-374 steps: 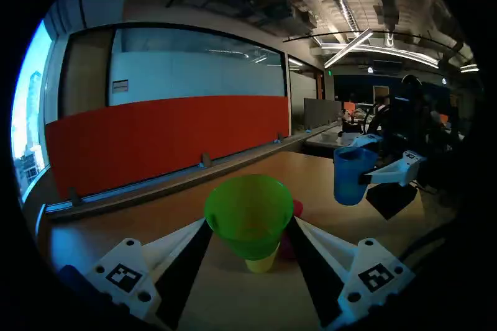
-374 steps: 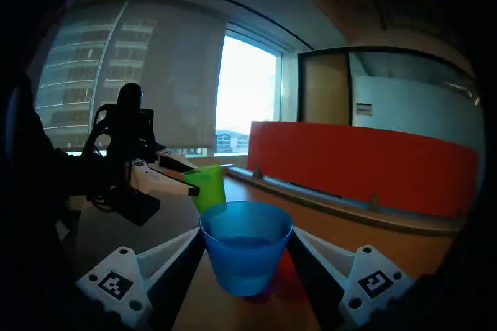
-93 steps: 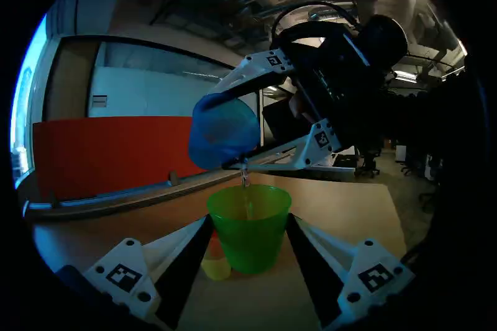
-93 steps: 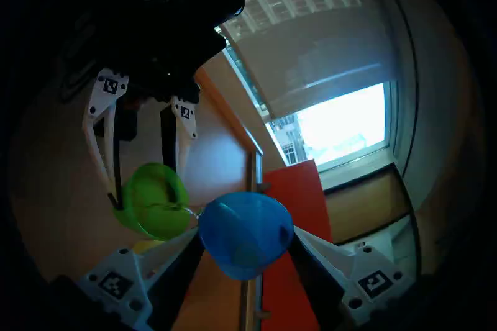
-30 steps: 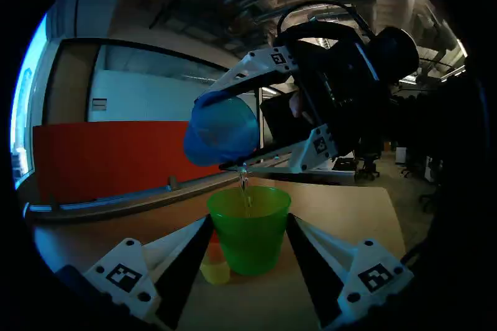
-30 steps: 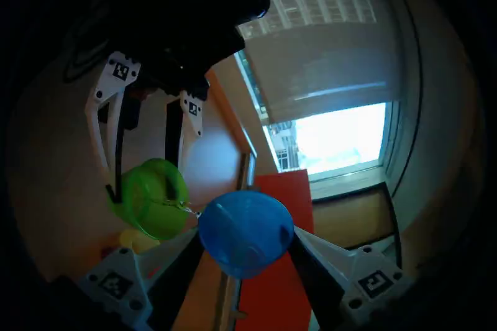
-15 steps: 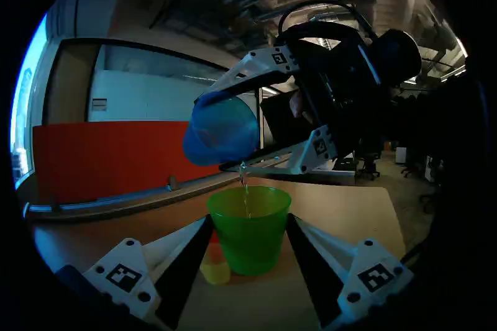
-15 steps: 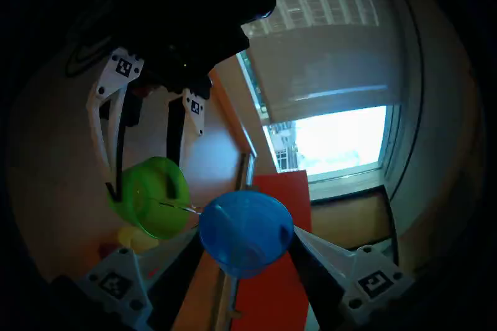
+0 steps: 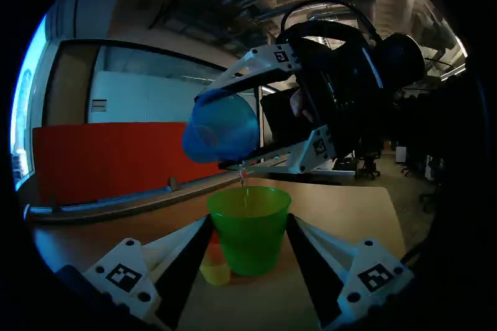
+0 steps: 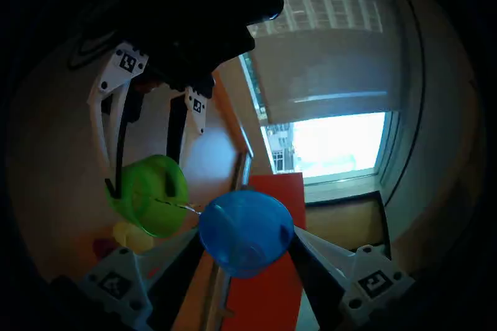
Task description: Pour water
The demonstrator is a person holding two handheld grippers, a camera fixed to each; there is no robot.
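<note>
My left gripper (image 9: pixel 250 231) is shut on an upright green cup (image 9: pixel 250 236) above the wooden table (image 9: pixel 348 207). Above it, the blue cup (image 9: pixel 220 127) is tipped steeply on its side, and a thin thread of water (image 9: pixel 242 181) falls from its rim into the green cup. In the right gripper view, my right gripper (image 10: pixel 246 239) is shut on that blue cup (image 10: pixel 246 241), its mouth turned toward the green cup (image 10: pixel 149 195) held by the left gripper (image 10: pixel 146 191) farther off.
A yellow cup (image 9: pixel 215 270) and a red one stand on the table just behind the green cup. An orange partition (image 9: pixel 118 154) with a rail runs along the table's far side. A bright window (image 10: pixel 332 145) lies beyond. A person's dark arm (image 9: pixel 360 89) holds the right gripper.
The blue cup has tipped a little further over the last second and the water thread has thinned. The green cup has stayed in place.
</note>
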